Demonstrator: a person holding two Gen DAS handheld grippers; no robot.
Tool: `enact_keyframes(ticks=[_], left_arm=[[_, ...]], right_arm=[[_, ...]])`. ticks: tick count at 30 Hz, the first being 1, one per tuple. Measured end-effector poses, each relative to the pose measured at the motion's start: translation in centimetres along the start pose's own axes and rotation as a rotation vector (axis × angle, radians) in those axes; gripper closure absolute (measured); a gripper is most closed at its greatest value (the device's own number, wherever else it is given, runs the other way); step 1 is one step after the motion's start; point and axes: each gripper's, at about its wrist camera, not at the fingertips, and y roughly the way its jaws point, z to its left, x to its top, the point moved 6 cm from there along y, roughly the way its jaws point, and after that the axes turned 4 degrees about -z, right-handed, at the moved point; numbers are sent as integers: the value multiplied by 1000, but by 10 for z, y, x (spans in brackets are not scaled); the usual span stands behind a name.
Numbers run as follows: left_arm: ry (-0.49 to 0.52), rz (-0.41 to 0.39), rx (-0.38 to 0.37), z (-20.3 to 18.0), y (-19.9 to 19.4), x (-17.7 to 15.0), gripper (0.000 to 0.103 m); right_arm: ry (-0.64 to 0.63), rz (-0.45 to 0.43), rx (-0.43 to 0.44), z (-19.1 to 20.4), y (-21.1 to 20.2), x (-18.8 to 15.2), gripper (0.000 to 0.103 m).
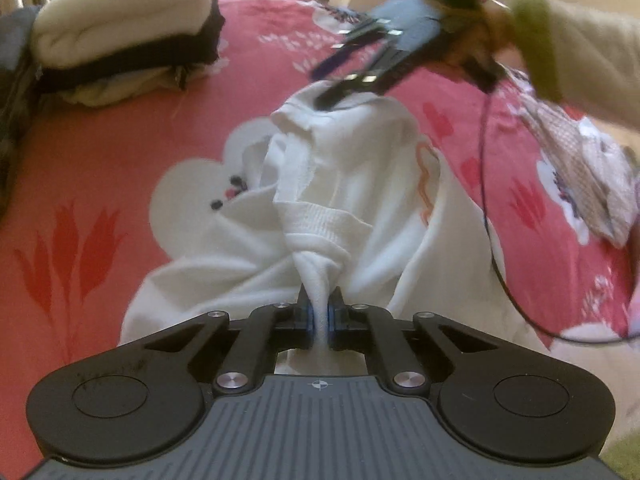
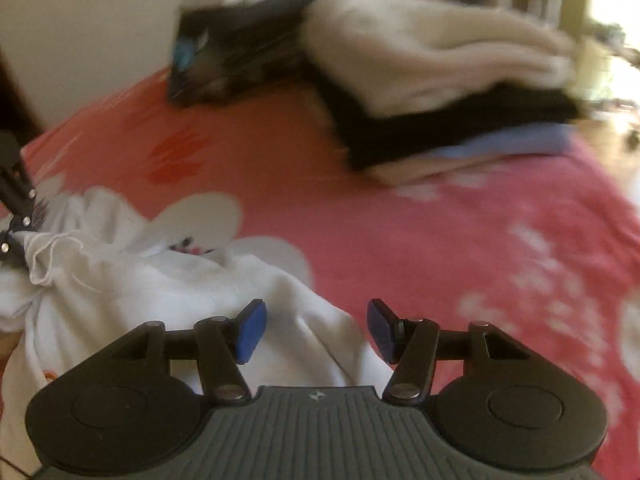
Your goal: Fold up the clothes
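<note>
White knit fabric, a crumpled sweatshirt (image 1: 352, 184), lay bunched mid-bed on the pink floral bedspread (image 1: 100, 160). Your left gripper (image 1: 320, 312) pinched a twisted fold of it. Your right gripper (image 2: 316, 330) hung spread and empty above its edge. Open bedspread stretched toward the stacked folded clothes (image 2: 432, 80).

A white garment (image 1: 352, 184) with an orange outline print bunches ahead of the black left gripper (image 1: 320, 312), on a pink bedspread (image 1: 100, 168) patterned with white clouds and red tulips. Farther off, beyond the right gripper's (image 2: 316, 332) blue pads (image 2: 250, 332), cream, black and light blue clothes make a folded stack (image 2: 440, 92).
</note>
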Motion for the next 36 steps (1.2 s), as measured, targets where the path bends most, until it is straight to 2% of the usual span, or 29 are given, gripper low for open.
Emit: enact_keyframes(ticks=[2, 4, 5, 7, 8, 9, 13, 17, 20, 25, 27, 30, 36], left_arm=[[8, 0, 5, 1, 1, -5, 99], [7, 1, 18, 3, 2, -9, 99], [6, -1, 26, 5, 2, -11, 99], [6, -10, 45, 7, -1, -13, 99], [7, -16, 54, 8, -3, -14, 99], [9, -24, 63, 9, -6, -14, 99], [26, -82, 114, 5, -26, -12, 100], [52, -185, 180, -8, -57, -10, 100], [79, -308, 237, -23, -89, -2, 100], [101, -545, 294, -52, -158, 27, 101], [121, -631, 296, -66, -189, 40, 101], [151, -760, 298, -88, -237, 60, 101], [212, -1018, 300, -131, -334, 97, 101]], right_arm=[[2, 48, 50, 3, 17, 5, 44], [60, 107, 93, 1, 29, 5, 44], [86, 136, 108, 1, 30, 3, 48], [110, 161, 117, 4, 25, 3, 67], [106, 140, 98, 7, 16, 4, 84], [105, 111, 75, 11, 5, 6, 96], [156, -133, -79, 39, -65, 7, 98], [325, -443, -220, 91, -143, -11, 98], [488, -676, -307, 130, -190, -34, 98], [679, -1007, -371, 175, -257, -58, 98], [686, -1110, -394, 190, -289, -59, 98], [628, -1239, -432, 216, -344, -53, 98], [407, -1407, -516, 271, -450, -25, 98]])
